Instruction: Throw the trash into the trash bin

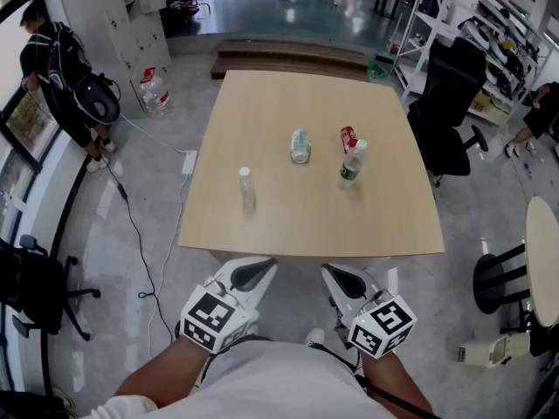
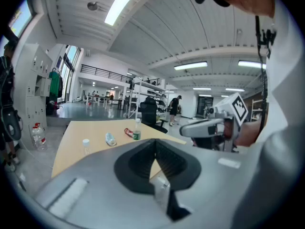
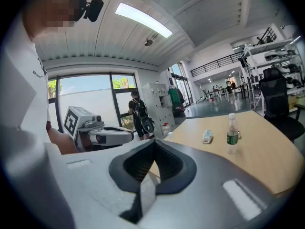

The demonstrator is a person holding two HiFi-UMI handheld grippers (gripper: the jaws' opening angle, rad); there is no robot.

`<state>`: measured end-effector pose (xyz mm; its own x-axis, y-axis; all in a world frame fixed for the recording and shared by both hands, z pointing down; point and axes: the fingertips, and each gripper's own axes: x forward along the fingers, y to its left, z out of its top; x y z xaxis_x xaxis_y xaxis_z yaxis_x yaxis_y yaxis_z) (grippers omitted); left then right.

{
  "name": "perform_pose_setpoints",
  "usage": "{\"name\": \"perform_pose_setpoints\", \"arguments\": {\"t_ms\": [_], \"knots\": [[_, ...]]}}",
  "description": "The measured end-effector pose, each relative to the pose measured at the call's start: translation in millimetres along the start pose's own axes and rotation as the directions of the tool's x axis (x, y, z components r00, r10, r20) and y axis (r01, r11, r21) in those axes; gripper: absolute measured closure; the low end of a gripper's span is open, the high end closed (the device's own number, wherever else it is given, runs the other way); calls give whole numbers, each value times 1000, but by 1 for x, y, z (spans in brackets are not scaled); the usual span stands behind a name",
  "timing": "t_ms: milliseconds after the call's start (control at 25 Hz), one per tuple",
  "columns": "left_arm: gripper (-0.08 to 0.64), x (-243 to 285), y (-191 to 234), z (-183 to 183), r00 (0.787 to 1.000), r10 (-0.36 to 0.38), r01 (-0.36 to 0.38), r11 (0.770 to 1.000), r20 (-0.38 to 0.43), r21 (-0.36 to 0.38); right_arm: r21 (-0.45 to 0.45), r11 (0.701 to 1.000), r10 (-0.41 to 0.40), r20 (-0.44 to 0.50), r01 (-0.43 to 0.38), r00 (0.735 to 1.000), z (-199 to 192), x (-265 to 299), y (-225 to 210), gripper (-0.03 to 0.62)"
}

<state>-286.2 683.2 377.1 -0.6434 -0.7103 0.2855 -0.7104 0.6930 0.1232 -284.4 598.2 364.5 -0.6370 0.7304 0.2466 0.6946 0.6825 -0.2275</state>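
On the light wooden table [image 1: 262,225] stand a small clear bottle [image 1: 247,188] with a white cap and a taller green-labelled bottle [image 1: 352,164]. A crushed clear bottle [image 1: 300,146] lies between them, and a red wrapper [image 1: 348,137] lies behind the tall one. My left gripper [image 1: 253,273] and right gripper [image 1: 345,278] hover side by side just short of the table's near edge, close to my body. Both are shut with nothing between the pads. The left gripper view shows its own jaw tips [image 2: 155,144] meeting; the right gripper view shows the same [image 3: 153,144], with the green-labelled bottle [image 3: 232,133] ahead on the right.
A black office chair [image 1: 450,103] stands off the table's right side, with a round table [image 1: 546,260] further right. A person [image 1: 61,77] stands at the far left near large water jugs [image 1: 153,90]. A cable [image 1: 131,216] runs over the floor. Wooden steps [image 1: 288,55] lie beyond the table.
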Motion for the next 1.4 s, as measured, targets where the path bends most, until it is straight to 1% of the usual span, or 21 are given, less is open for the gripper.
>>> {"name": "perform_pose_setpoints", "arguments": {"t_ms": [280, 520, 760, 1040, 1200, 1400], "knots": [[552, -5, 7, -3, 1000, 8, -8, 1000, 4, -16, 1, 1000, -14, -7, 14, 1000, -5, 2, 2, 594], [552, -9, 12, -8, 1000, 12, -12, 1000, -5, -16, 4, 1000, -12, 30, 12, 999, 0, 4, 10, 592], [551, -10, 15, -12, 1000, 4, -4, 1000, -9, -21, -18, 999, -34, 15, 35, 999, -3, 10, 12, 591], [551, -21, 33, -12, 1000, 4, -4, 1000, -3, -11, -49, 996, -75, 1, 75, 997, -4, 26, 22, 591], [551, -25, 43, -15, 1000, -8, 8, 1000, -5, -17, -57, 995, -76, 0, 76, 997, -2, 38, 30, 591], [551, -38, 58, -18, 1000, -16, 16, 1000, 5, -27, -100, 993, -69, -13, 67, 998, -3, 57, 51, 591]]}}
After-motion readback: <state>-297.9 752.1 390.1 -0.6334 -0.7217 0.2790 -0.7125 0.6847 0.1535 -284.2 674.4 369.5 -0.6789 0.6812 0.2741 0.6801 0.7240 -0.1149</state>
